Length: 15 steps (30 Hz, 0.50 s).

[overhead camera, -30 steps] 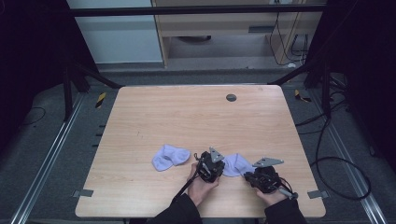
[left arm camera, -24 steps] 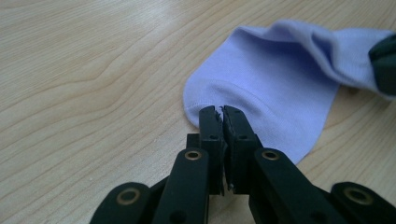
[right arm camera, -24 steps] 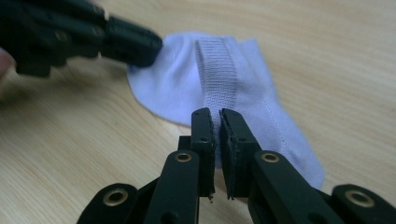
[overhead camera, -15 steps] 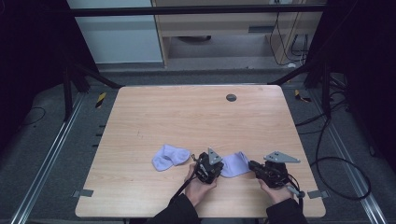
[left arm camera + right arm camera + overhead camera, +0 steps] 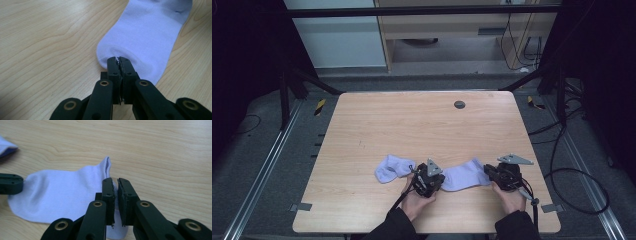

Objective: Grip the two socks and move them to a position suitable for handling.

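A pale lilac sock (image 5: 464,176) lies stretched flat near the table's front edge, between my two grippers. My left gripper (image 5: 440,179) is shut on one end of the sock (image 5: 147,37), its jaws pinching the rounded hem (image 5: 119,60). My right gripper (image 5: 488,171) is shut on the other end, with the sock's (image 5: 65,190) edge caught between its jaws (image 5: 115,185). A second lilac sock (image 5: 390,167) lies crumpled just left of the left gripper, and its corner (image 5: 6,146) shows in the right gripper view.
The wooden table (image 5: 422,125) has a small dark round disc (image 5: 459,104) near its far edge. A cable (image 5: 562,170) trails off the right side to the floor. A shelf unit (image 5: 447,30) stands beyond the table.
My right gripper has moved to the right, and the sock between the grippers has been drawn out longer and flatter. The left gripper has barely shifted.
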### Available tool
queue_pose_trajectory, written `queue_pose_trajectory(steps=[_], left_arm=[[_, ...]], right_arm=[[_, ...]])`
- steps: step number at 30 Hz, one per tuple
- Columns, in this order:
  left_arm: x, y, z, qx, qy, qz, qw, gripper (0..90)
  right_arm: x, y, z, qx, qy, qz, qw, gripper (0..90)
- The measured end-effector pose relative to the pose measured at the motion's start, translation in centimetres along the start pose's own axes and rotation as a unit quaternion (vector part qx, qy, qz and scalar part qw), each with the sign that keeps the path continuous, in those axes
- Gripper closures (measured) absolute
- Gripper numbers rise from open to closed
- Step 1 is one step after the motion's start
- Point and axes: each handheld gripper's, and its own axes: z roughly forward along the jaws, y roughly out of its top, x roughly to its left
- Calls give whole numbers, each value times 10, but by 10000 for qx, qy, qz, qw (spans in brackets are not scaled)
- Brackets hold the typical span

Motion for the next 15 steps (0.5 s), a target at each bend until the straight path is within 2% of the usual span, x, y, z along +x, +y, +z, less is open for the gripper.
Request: queue_pose_trajectory(steps=[3,7,9,12,15], left_arm=[[-1,0,3,-32,54,-10,10000,873],[1,1,3,-94,156,-64,9998,826],[3,1,2,-149,228,-96,9996,732],[5,3,-4,-258,228,-130,9993,649],[8,6,-13,-352,244,-106,9990,600]], right_arm=[[-4,-2,4,76,-171,-115,9998,818],[-7,-4,8,118,-388,-372,9985,728],[-9,-3,6,-1,-394,-408,9984,701],[-10,-1,1,-164,-315,-351,9988,668],[-10,0,-1,-216,-310,-393,9985,646]])
